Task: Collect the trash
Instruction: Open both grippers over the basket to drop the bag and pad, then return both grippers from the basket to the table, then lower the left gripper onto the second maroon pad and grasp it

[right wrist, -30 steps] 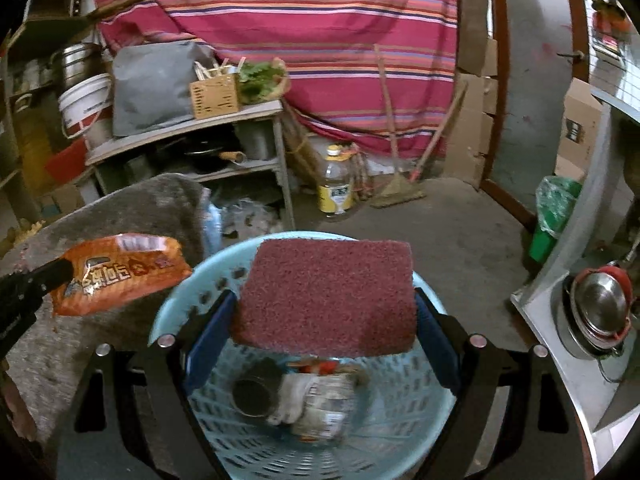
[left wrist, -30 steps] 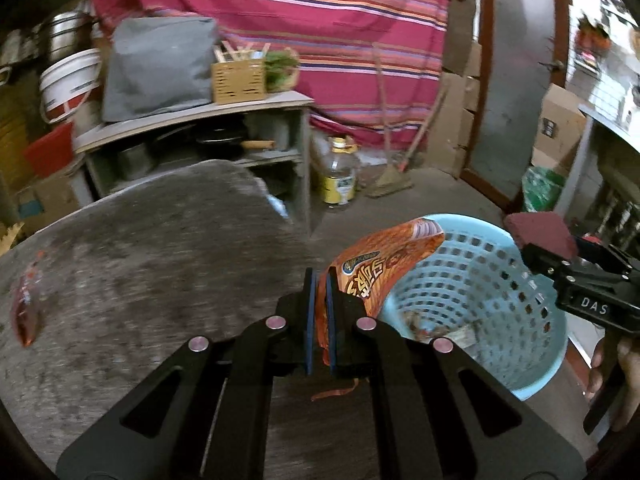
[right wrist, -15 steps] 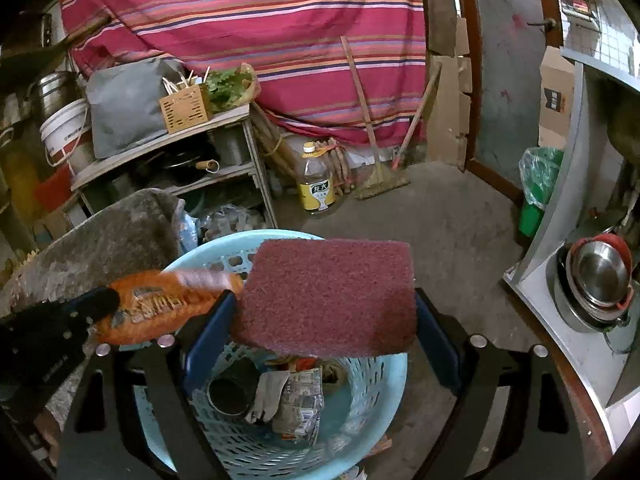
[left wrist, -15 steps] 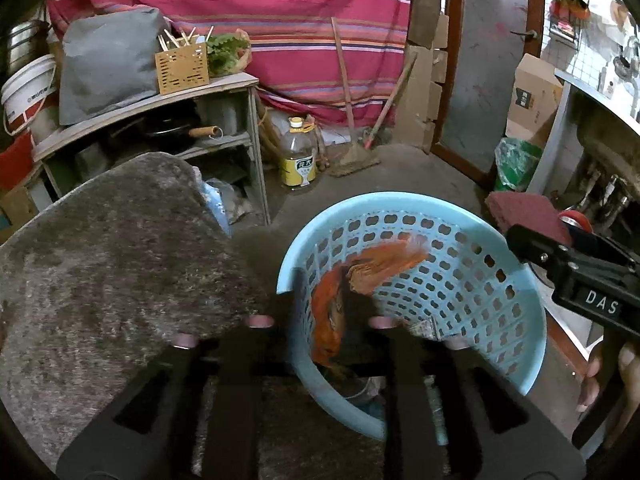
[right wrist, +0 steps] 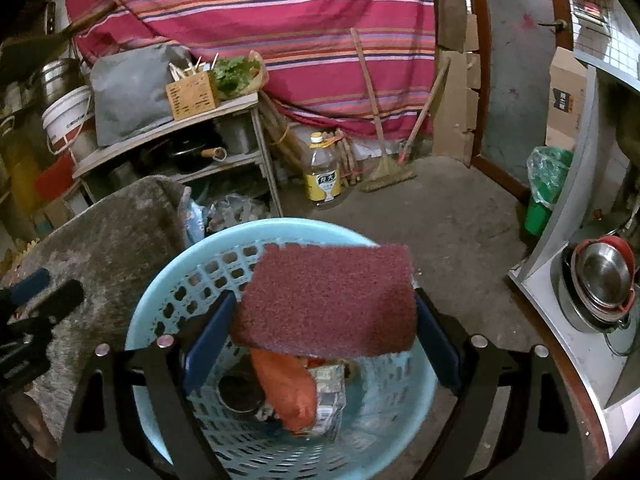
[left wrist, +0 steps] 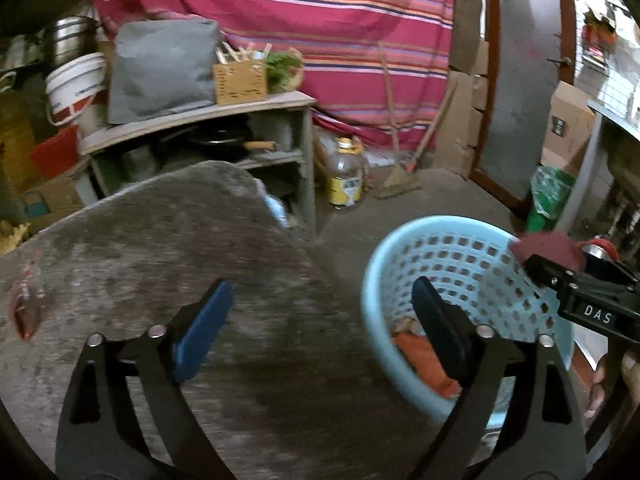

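My left gripper [left wrist: 322, 284] hangs over the edge of the grey stone table [left wrist: 180, 240], beside the light blue basket [left wrist: 400, 236]. Its jaws are opening, with nothing between them. The orange snack bag [left wrist: 416, 354] lies inside the basket [right wrist: 280, 226] on other trash, and shows as an orange bag [right wrist: 288, 388] under my right gripper [right wrist: 325, 296]. That gripper holds a maroon scouring pad [right wrist: 328, 300] over the basket. Its jaws are starting to open and the pad, now tilted, still sits between the pads. A small red wrapper [left wrist: 26, 312] lies at the table's left edge.
A wooden shelf [right wrist: 168, 136] with pans stands behind the table. An oil bottle [right wrist: 324, 176] and a broom [right wrist: 384, 168] are on the floor by the striped cloth. A green bag bin [right wrist: 544, 188] and steel bowls [right wrist: 604, 280] are to the right.
My left gripper carried the orange snack bag over the basket, opened and let it drop in, then drew back over the table. The scouring pad has tilted slightly in my right gripper.
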A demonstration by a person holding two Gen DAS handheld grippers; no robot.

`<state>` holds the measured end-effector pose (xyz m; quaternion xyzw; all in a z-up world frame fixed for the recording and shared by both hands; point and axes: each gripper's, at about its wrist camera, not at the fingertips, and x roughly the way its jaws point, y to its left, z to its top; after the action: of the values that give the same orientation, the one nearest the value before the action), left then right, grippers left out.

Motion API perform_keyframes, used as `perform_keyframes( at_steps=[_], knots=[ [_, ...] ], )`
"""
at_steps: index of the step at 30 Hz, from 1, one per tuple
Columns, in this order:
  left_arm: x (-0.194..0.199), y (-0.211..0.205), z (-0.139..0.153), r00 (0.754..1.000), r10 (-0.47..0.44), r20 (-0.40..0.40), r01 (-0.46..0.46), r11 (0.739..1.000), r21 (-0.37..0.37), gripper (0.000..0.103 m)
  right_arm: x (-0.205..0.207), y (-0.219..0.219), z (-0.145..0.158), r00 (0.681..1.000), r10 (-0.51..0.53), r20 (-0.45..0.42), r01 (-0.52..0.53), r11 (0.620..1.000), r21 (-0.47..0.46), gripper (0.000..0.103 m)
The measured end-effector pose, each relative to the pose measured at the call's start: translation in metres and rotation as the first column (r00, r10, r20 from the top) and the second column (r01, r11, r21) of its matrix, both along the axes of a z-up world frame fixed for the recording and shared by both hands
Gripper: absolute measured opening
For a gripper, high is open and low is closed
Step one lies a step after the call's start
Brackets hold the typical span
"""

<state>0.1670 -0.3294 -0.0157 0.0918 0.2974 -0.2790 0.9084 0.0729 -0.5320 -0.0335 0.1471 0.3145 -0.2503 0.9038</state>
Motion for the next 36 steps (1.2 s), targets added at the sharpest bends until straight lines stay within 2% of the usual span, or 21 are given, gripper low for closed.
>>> perform_keyframes(
  at_steps=[2, 7, 12, 15, 19, 24, 28, 31, 36],
  knots=[
    [0.003, 0.014, 0.003, 1.000, 0.022, 0.016, -0.023, 1.000, 0.005, 0.094, 0.006, 0.007, 0.000, 1.000, -0.006, -0.006, 0.006, 1.000, -0.010, 0.095],
    [0.014, 0.057, 0.011, 0.995, 0.096, 0.041, -0.096, 0.995, 0.003, 0.097, 0.019, 0.026, 0.004, 1.000, -0.010, -0.005, 0.010, 1.000, -0.022, 0.097],
    [0.033, 0.111, 0.014, 0.981, 0.183, 0.066, -0.185, 0.983, 0.025, 0.097, 0.042, 0.062, 0.010, 0.999, 0.034, -0.001, -0.034, 0.998, -0.056, 0.098],
    [0.050, 0.148, 0.014, 0.963, 0.254, 0.091, -0.260, 0.964, 0.054, 0.097, 0.060, 0.085, 0.011, 0.998, 0.069, -0.006, -0.069, 0.996, -0.054, 0.098],
    [0.074, 0.204, 0.013, 0.924, 0.365, 0.115, -0.373, 0.925, 0.065, 0.097, 0.085, 0.117, 0.013, 0.994, 0.110, 0.012, -0.110, 0.994, -0.026, 0.098],
    [0.107, 0.269, 0.000, 0.869, 0.491, 0.064, -0.494, 0.868, 0.046, 0.097, 0.110, 0.157, 0.012, 0.986, 0.166, 0.014, -0.165, 0.986, -0.030, 0.098],
    [0.130, 0.302, -0.007, 0.829, 0.559, 0.033, -0.560, 0.827, 0.048, 0.097, 0.129, 0.181, 0.006, 0.987, 0.159, -0.015, -0.159, 0.986, -0.040, 0.098],
    [0.143, 0.315, -0.013, 0.820, 0.573, -0.004, -0.572, 0.819, 0.037, 0.097, 0.140, 0.189, 0.003, 0.986, 0.163, -0.025, -0.163, 0.986, -0.028, 0.098],
    [0.159, 0.315, -0.025, 0.823, 0.568, -0.012, -0.566, 0.821, 0.072, 0.097, 0.153, 0.195, -0.006, 0.982, 0.182, -0.043, -0.182, 0.983, -0.007, 0.098]
  ],
)
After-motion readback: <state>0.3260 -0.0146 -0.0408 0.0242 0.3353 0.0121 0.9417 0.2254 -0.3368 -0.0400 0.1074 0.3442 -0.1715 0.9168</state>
